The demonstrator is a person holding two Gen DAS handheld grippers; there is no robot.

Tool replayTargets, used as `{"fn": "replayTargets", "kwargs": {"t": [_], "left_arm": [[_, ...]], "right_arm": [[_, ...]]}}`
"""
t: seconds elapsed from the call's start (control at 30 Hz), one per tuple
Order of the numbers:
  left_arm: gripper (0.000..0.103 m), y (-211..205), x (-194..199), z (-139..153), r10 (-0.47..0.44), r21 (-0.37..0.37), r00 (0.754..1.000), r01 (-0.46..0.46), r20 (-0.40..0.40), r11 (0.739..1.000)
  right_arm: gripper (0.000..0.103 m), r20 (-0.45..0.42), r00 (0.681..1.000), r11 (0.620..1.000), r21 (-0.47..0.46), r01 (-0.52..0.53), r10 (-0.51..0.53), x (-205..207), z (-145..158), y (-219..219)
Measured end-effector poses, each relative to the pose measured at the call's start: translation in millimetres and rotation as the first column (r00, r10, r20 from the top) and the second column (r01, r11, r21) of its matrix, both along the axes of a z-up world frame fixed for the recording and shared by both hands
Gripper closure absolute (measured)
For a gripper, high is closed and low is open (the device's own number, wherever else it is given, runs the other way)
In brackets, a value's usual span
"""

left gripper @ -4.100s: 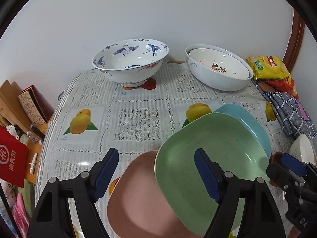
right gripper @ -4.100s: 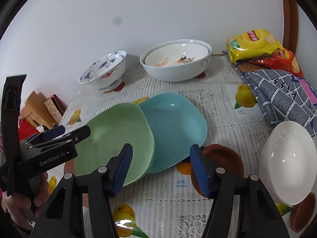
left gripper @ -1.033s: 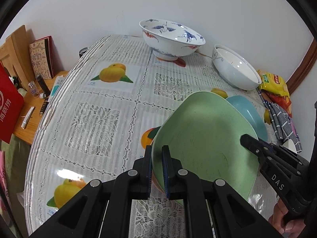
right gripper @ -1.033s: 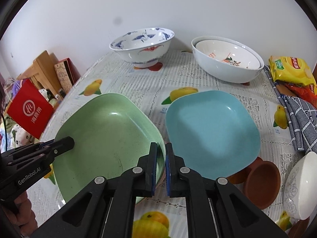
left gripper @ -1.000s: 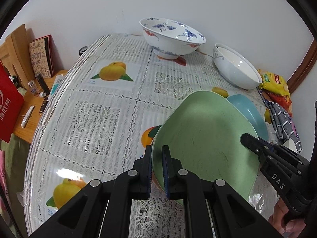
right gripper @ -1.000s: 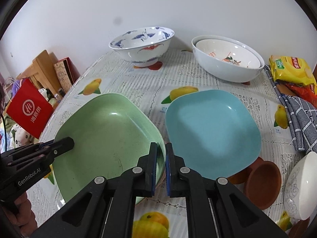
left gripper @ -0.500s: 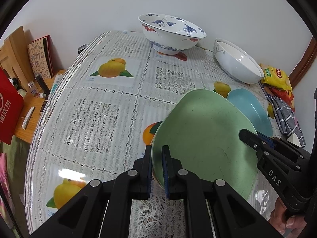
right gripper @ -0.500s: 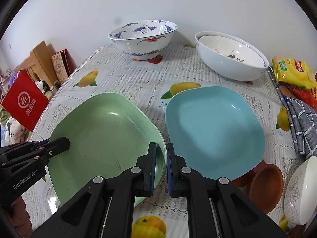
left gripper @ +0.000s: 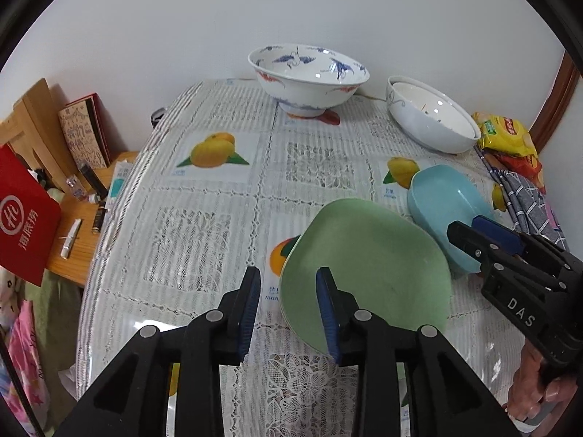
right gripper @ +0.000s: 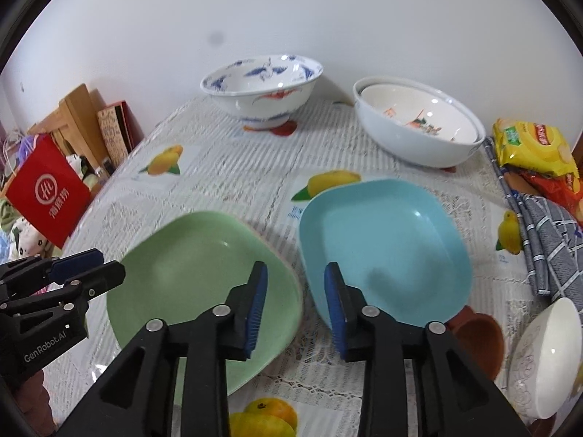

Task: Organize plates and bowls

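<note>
"DAS" in white on right gripper [left gripper: 477, 240] body, lower right of left wrist view. "GenRobot.AI" on left gripper [right gripper: 87, 269] body, lower left of right wrist view. Red bag [right gripper: 47, 196], left edge: white logo w/ Chinese chars, can't make out.

A home dining spot: a table [left gripper: 204, 225] with a fruit-print lace cloth stands against a white wall, crockery and snack packets [right gripper: 535, 149] on it, a cluttered wooden shelf [left gripper: 91, 196] beside it.
</note>
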State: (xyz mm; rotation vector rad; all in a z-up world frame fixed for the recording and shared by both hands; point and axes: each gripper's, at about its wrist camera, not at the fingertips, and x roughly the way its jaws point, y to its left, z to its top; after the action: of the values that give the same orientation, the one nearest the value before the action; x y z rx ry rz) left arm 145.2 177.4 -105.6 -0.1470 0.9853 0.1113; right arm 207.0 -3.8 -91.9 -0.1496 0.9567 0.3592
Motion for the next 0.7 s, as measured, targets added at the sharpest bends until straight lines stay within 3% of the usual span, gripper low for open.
{"fn": "replayTargets", "kwargs": {"t": [0.07, 0.2, 0.33, 0.43, 0.57, 0.7], "left_arm": [[0.071, -2, -1, 7, -0.003, 0.007, 1.000, 0.003, 0.011, 1.000], [0.066, -11, -2, 21, -0.016, 0.030, 0.999, 0.015, 0.038, 0.999], [0.066, -27, 4, 35, -0.044, 0.049, 0.997, 0.041, 0.062, 0.998], [0.063, -39, 11, 44, -0.068, 0.059, 0.995, 0.063, 0.078, 0.996], [0.059, -59, 23, 51, -0.096, 0.062, 0.991, 0.090, 0.097, 0.994], [0.059, -78, 39, 51, -0.113, 0.077, 0.989, 0.105, 0.095, 0.991]], "right_arm": [[0.056, 0.019, 1.000, 1.000, 0.011, 0.016, -0.016, -1, 11, -7], [0.052, 0.087, 0.996, 0.999, 0.009, 0.035, -0.035, -4, 37, -22], [0.039, 0.180, 0.981, 0.997, -0.003, 0.079, -0.077, -10, 66, -42], [0.038, 0.214, 0.971, 0.994, -0.010, 0.112, -0.107, -9, 79, -61], [0.036, 0.227, 0.961, 0.985, -0.026, 0.169, -0.159, -5, 83, -86], [0.033, 0.172, 0.964, 0.977, -0.021, 0.212, -0.205, 6, 71, -110]]}}
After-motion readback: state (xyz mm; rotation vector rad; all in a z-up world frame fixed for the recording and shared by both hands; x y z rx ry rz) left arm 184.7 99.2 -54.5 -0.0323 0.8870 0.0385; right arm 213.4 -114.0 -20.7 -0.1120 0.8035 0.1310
